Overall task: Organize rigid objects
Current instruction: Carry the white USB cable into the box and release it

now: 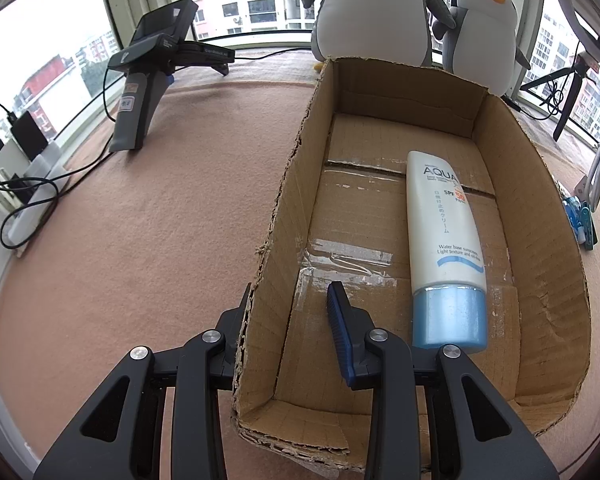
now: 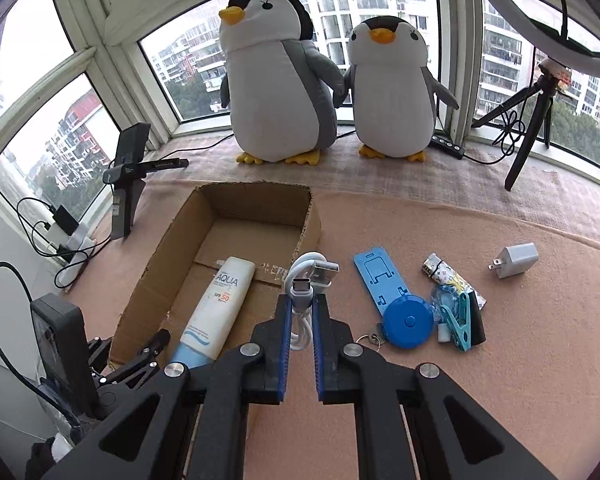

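Observation:
An open cardboard box [image 1: 540, 184] [image 2: 172, 248] sits on the pink cloth with a white sunscreen tube [image 1: 440, 220] [image 2: 216, 304], blue-capped, lying inside it. My left gripper [image 1: 290, 292] is shut on the box's left wall, one finger outside and the blue pad [image 1: 340, 320] inside. My right gripper [image 2: 302, 302] is shut on a coiled white USB cable [image 2: 310, 274], held above the box's right wall. On the cloth to the right lie a blue phone stand [image 2: 376, 276], a blue tape measure [image 2: 408, 322], a teal clip [image 2: 458, 324], a small patterned tube [image 2: 444, 274] and a white charger plug [image 2: 516, 260].
Two plush penguins [image 2: 280, 80] [image 2: 392, 92] stand on the window ledge behind the box. A black device on a stand [image 2: 126, 184] [image 1: 148, 80] and a power strip with cables [image 2: 72, 252] are at the left. A tripod [image 2: 528, 128] stands at the back right.

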Motion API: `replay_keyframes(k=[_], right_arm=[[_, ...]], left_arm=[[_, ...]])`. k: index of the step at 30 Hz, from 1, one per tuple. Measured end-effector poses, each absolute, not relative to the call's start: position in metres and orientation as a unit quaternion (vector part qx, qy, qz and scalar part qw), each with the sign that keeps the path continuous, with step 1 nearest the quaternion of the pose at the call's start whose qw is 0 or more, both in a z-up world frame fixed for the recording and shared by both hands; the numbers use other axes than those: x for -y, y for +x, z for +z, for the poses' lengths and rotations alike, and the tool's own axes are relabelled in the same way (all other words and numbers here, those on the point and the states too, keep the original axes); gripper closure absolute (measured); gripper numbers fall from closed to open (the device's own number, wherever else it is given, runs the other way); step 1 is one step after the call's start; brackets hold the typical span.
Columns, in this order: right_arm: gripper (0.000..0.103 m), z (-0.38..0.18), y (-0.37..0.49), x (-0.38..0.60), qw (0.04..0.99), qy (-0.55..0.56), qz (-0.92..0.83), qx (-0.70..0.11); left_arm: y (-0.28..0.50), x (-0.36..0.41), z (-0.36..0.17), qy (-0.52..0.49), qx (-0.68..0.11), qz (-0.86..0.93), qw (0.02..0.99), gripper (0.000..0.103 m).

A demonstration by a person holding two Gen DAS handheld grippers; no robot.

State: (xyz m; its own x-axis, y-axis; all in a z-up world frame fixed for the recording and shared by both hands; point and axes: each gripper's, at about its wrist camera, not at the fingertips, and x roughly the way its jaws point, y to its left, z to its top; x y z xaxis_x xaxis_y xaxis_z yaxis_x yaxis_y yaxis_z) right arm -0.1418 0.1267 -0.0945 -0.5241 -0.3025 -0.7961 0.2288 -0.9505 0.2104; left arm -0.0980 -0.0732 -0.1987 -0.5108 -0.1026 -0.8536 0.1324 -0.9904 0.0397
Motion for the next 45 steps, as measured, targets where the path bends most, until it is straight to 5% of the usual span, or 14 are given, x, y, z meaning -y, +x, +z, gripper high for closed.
replay_keyframes(k=[28, 31, 33, 45], right_arm=[[0.093, -0.133, -0.152, -0.076, 0.2, 0.519, -0.831, 0.008], [0.073, -0.129, -0.15, -0.075, 0.202, 0.511, -0.836, 0.004], [0.048, -0.126, -0.148, -0.075, 0.198, 0.501, -0.842, 0.0], [0.045, -0.124, -0.151, -0.097, 0.171, 0.496, -0.851, 0.004]], left_arm=[[-0.097, 0.073, -0.199, 0.489, -0.015, -0.87, 0.067, 0.071], [-0.097, 0.074, -0.2, 0.489, -0.015, -0.87, 0.067, 0.071], [-0.097, 0.074, -0.2, 0.488, -0.015, -0.87, 0.067, 0.071], [-0.097, 0.074, -0.2, 0.488, -0.015, -0.87, 0.068, 0.071]])
